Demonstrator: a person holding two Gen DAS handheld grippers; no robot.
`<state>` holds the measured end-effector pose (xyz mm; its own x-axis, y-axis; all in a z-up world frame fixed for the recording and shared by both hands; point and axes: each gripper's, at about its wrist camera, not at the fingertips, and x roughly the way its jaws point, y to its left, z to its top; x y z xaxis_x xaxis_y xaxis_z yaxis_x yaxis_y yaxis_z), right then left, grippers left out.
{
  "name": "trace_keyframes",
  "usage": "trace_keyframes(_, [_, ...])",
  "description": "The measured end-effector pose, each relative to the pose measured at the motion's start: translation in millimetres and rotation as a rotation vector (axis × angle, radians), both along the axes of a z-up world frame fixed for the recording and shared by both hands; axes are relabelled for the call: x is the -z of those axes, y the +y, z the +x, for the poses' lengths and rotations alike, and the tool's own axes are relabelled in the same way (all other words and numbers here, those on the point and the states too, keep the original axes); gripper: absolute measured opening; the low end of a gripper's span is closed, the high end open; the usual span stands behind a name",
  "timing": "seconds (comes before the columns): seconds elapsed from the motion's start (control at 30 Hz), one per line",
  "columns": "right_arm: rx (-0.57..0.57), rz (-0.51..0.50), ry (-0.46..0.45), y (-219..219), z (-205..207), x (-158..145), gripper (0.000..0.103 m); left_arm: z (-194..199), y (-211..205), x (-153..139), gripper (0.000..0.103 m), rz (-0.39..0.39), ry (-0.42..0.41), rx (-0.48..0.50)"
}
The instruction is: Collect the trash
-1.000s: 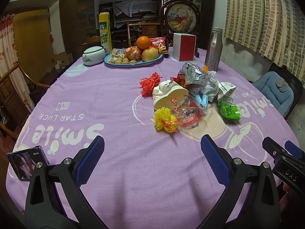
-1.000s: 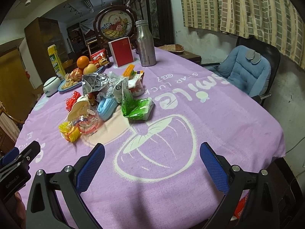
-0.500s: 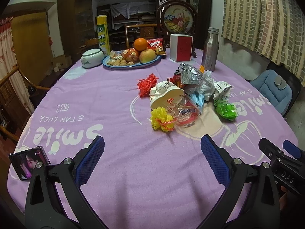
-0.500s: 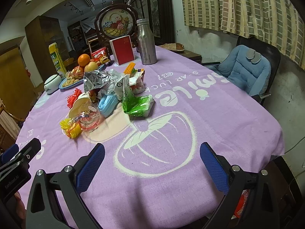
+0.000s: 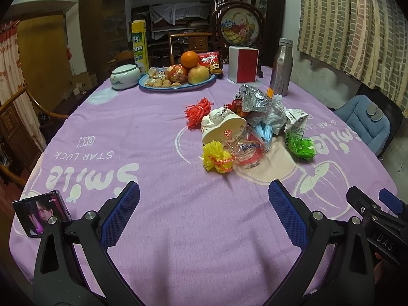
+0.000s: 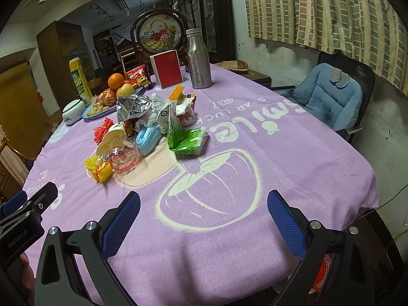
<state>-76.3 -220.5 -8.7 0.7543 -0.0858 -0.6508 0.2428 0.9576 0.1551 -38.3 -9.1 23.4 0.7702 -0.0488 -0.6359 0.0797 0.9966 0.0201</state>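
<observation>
Several pieces of trash sit heaped near the middle of the purple tablecloth (image 5: pixel 142 132): a tipped paper cup (image 5: pixel 221 127), a yellow pompom (image 5: pixel 215 158) just in front of it, a clear plastic wrapper (image 5: pixel 248 151) touching the cup, a red fringe (image 5: pixel 197 109) behind, a crumpled foil bag (image 5: pixel 251 97), blue masks (image 5: pixel 264 131) and a green carton (image 5: pixel 298 141) at the heap's right edge.

Nothing looks collected yet, so I judge this the approach step, before any first pick. From the left gripper (image 5: pixel 204 211), the heap lies at about twelve to one o'clock, well apart, with the pompom nearest. From the right gripper (image 6: pixel 204 219), it lies at about eleven o'clock, the green carton (image 6: pixel 187 140) closest on that side. Both grippers hang over bare cloth, fingers spread wide and holding nothing.

Next, one gripper probably needs to reach forward, straddle a single light piece and close gently. No bin is clearly visible; something red (image 6: pixel 322 272) shows below the table edge at the right gripper's four o'clock, but what it is I cannot tell.

Beyond the heap stand a fruit plate (image 5: pixel 204 83) and a steel bottle (image 5: pixel 280 67).
</observation>
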Motion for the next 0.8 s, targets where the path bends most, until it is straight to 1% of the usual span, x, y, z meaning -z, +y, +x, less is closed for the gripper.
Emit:
trace_keyframes(0.13, [-0.012,-0.025,-0.01,6.0,-3.2,-0.8,0.098,-2.8,-0.5,0.8,0.097,0.004,-0.002,-0.002])
trace_keyframes(0.53, [-0.014,-0.004,-0.001,3.4,-4.3,6.8,0.098,-0.7,-2.5,4.9,0.097,0.017,0.009,-0.004])
trace_keyframes(0.8, [-0.006,-0.031,-0.012,2.7,-6.2,8.6,0.098,0.2,-6.9,9.2,0.097,0.031,0.014,-0.003])
